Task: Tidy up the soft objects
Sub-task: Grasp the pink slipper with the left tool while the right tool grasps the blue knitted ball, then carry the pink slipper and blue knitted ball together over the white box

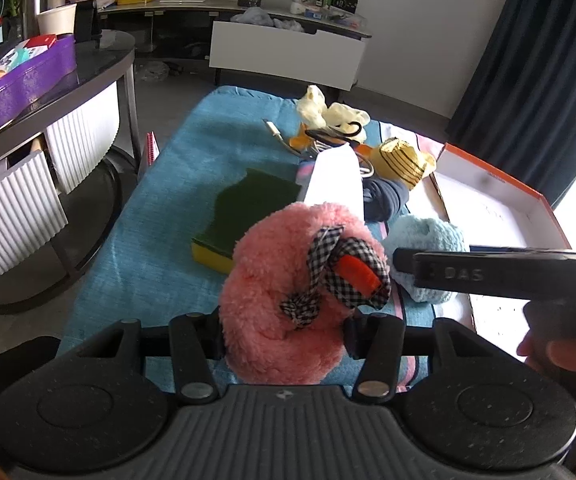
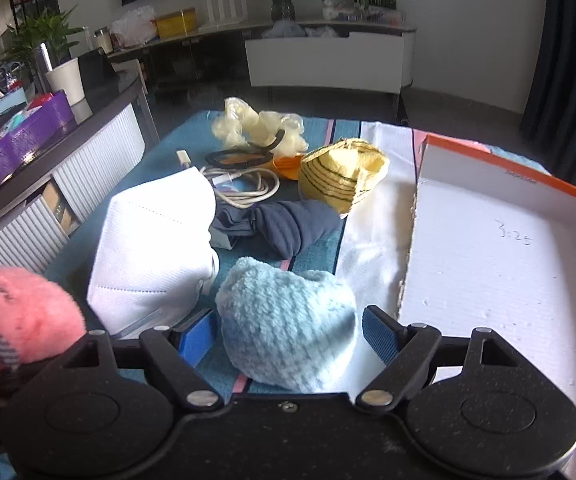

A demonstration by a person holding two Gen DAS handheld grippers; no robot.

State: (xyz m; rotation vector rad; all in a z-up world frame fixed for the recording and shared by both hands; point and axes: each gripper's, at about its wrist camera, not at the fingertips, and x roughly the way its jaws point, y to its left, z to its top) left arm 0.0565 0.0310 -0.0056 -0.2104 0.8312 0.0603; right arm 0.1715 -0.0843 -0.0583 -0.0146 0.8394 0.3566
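My left gripper [image 1: 283, 340] is shut on a fluffy pink scrunchie [image 1: 271, 300] with a checked bow, held above the blue cloth [image 1: 159, 208]. My right gripper [image 2: 288, 332] straddles a light blue fluffy piece [image 2: 288, 320] lying on the cloth; its blue-padded fingers [image 2: 195, 336] stand on each side with small gaps, so it is open. The pink scrunchie also shows at the left edge of the right wrist view [image 2: 19, 312]. A white shallow box with orange rim [image 2: 500, 256] lies to the right, with nothing in it.
On the cloth lie a white face mask [image 2: 155, 248], a dark blue sock [image 2: 288, 224], a yellow striped knit piece [image 2: 340, 176], pale gloves [image 2: 255, 124], a cable [image 2: 247, 188] and a green-yellow sponge [image 1: 243, 216]. A dark side table [image 1: 99, 60] with a purple tray stands at left.
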